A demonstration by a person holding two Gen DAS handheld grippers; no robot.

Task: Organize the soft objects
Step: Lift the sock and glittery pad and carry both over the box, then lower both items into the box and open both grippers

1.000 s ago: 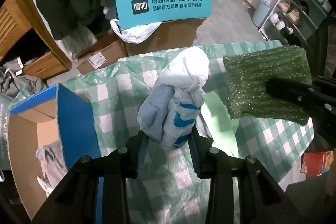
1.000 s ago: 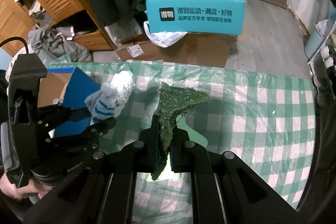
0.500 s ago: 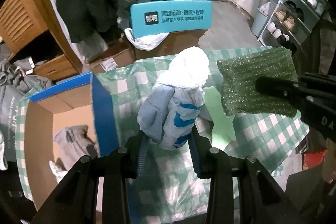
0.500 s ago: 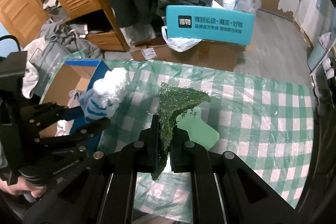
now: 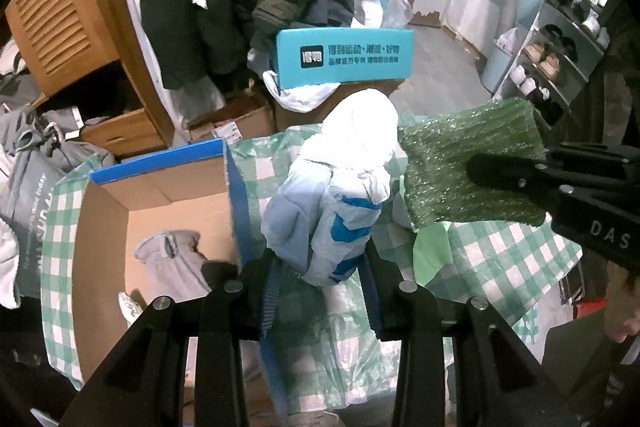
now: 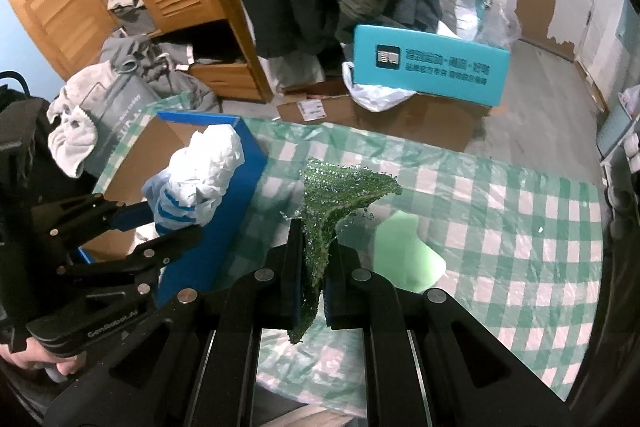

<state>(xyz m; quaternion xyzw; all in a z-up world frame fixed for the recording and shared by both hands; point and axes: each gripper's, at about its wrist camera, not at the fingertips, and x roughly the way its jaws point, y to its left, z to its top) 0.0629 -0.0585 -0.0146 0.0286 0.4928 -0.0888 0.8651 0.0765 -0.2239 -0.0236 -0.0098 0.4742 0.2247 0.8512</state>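
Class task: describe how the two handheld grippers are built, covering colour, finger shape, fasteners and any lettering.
Both grippers are matte black with flat, angular linkage arms fixed by round silver bolts. The left gripper has blue ribbed finger pads; the right gripper has blue-edged pads too. White lettering marks each body.

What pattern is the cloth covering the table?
Green and white checks on the tablecloth, clearest in the right wrist view.

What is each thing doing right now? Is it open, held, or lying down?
Left tool: shut on the white and blue bag.
White and blue bag: scrunched, held in the air.
Right tool: shut on the green sheet.
Green sheet: pinched, hanging folded.
Cardboard box: open, grey cloth inside.
Grey cloth: crumpled in the box.
Light green piece: lying on the table.
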